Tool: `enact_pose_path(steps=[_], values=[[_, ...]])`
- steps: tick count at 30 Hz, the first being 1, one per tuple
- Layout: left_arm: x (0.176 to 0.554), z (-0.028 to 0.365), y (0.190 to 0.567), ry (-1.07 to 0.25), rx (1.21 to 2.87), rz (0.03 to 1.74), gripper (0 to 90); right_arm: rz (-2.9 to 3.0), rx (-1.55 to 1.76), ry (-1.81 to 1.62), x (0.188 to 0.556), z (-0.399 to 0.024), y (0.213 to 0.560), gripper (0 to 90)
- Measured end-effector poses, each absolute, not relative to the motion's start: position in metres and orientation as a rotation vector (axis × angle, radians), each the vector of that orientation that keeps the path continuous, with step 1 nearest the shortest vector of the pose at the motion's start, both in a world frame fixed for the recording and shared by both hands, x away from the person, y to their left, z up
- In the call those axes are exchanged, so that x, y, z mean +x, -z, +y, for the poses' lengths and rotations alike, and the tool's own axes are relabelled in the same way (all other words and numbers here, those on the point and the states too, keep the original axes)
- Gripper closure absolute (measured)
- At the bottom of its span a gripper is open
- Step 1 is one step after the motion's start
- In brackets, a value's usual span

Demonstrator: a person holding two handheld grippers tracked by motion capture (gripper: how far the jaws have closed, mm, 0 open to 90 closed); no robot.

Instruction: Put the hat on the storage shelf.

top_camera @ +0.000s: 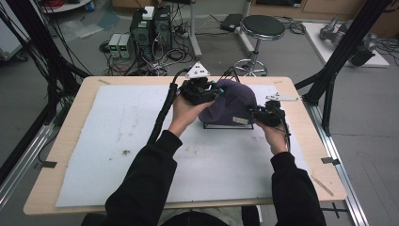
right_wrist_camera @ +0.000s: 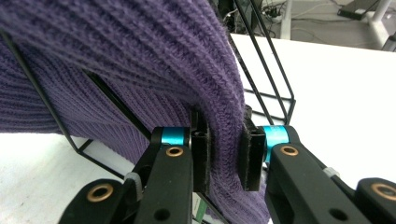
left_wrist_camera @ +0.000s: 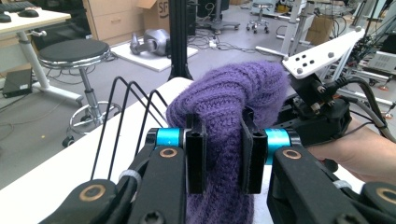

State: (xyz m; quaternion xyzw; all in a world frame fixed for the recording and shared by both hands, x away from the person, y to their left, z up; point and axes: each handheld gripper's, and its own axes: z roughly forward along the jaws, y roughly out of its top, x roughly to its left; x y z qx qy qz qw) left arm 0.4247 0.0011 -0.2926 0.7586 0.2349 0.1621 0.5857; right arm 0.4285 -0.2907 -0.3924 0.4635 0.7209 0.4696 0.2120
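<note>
A purple knit hat (top_camera: 230, 103) is draped over a black wire rack (right_wrist_camera: 275, 74) mid-table, pinched by left gripper (left_wrist_camera: 223, 156) and right gripper (right_wrist_camera: 224, 154); even tension is advised

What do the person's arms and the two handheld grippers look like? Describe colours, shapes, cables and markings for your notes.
Both forearms wear black long sleeves. The left gripper and right gripper look alike: black jointed arms with brass-coloured pivot rings, bright blue cylindrical collars and flat black pads. Each carries a pale three-cornered plate drilled with small holes, and a thick black cable trails from the left one.
</note>
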Motion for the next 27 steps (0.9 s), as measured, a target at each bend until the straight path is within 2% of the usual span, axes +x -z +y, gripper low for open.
enact_pose_path(steps=[13, 18, 24, 27], values=[[0.424, 0.001, 0.295, -0.376, 1.763, 0.539, 75.8, 1.993, 1.302, -1.275, 0.428, -0.29, 0.392, 75.0], [0.425, 0.002, 0.296, -0.371, 1.758, 0.549, 72.0, 1.98, 1.323, -1.271, 0.426, -0.289, 0.391, 73.0], [0.424, 0.003, 0.295, -0.391, 1.743, 0.542, 61.6, 1.953, 1.329, -1.278, 0.42, -0.288, 0.385, 62.3], [0.423, 0.003, 0.293, -0.392, 1.732, 0.536, 50.8, 1.905, 1.329, -1.301, 0.415, -0.287, 0.38, 46.6]])
